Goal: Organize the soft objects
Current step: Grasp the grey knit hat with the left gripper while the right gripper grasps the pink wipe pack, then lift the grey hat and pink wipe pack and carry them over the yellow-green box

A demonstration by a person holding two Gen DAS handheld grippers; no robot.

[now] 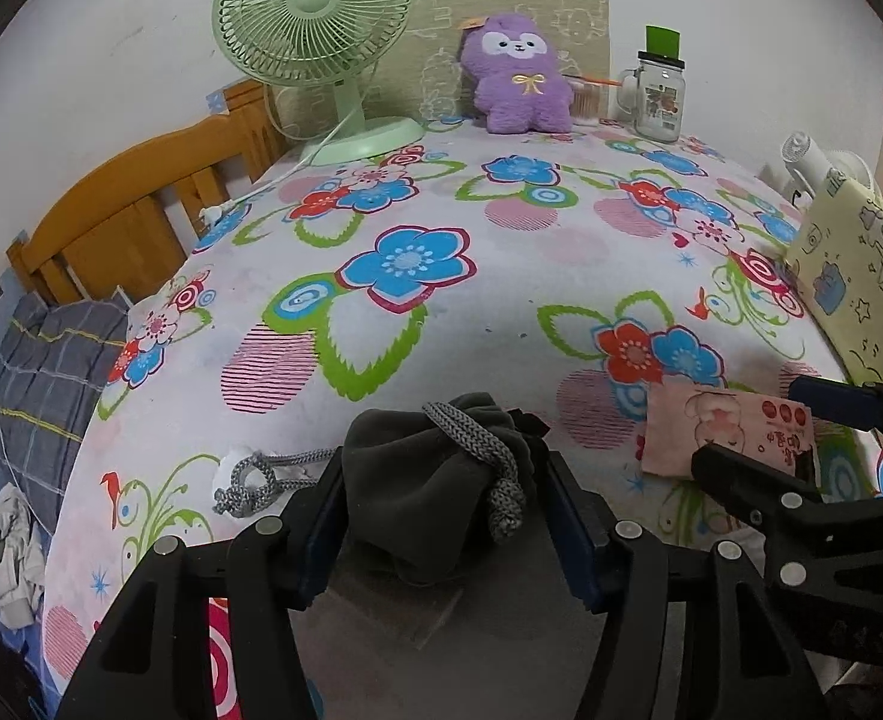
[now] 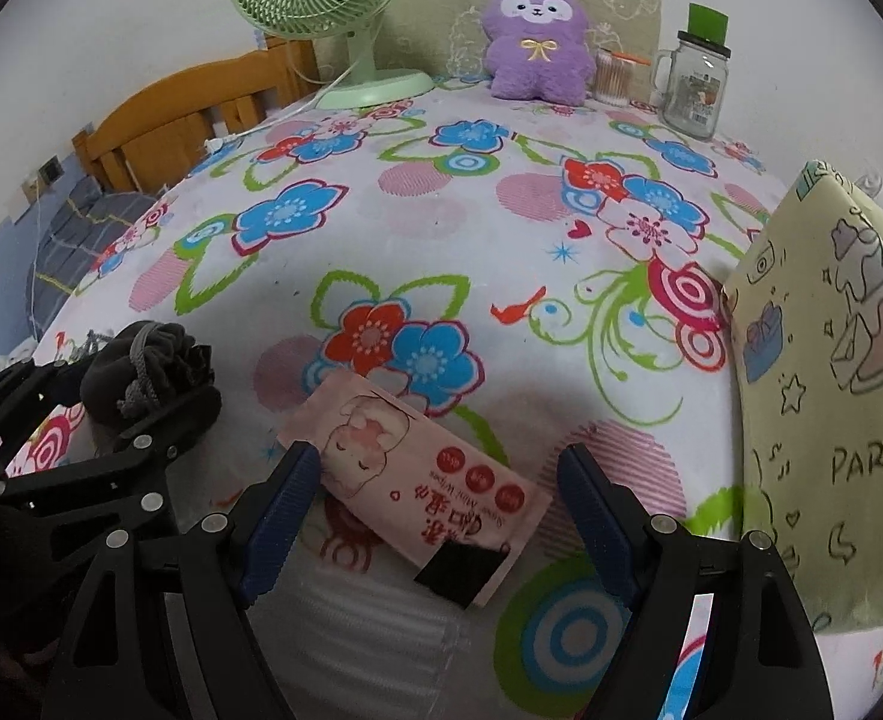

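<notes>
My left gripper [image 1: 444, 501] is shut on a dark grey drawstring pouch [image 1: 435, 480], its grey cord trailing left on the flowered bedsheet [image 1: 417, 312]. It also shows in the right wrist view [image 2: 141, 372], held at the far left. My right gripper [image 2: 438, 492] is open, its jaws on either side of a pink wet-wipes pack [image 2: 417, 480] lying on the sheet. The pack shows in the left wrist view [image 1: 723, 432] at the right. A purple plush toy [image 1: 516, 75] sits upright at the far edge of the bed.
A green desk fan [image 1: 321, 42] stands at the back left, a glass mug jar [image 1: 657, 96] at the back right. A yellow cartoon pillow [image 2: 831, 390] lies at the right edge. A wooden headboard [image 1: 129, 210] and grey bedding [image 1: 45, 384] are on the left.
</notes>
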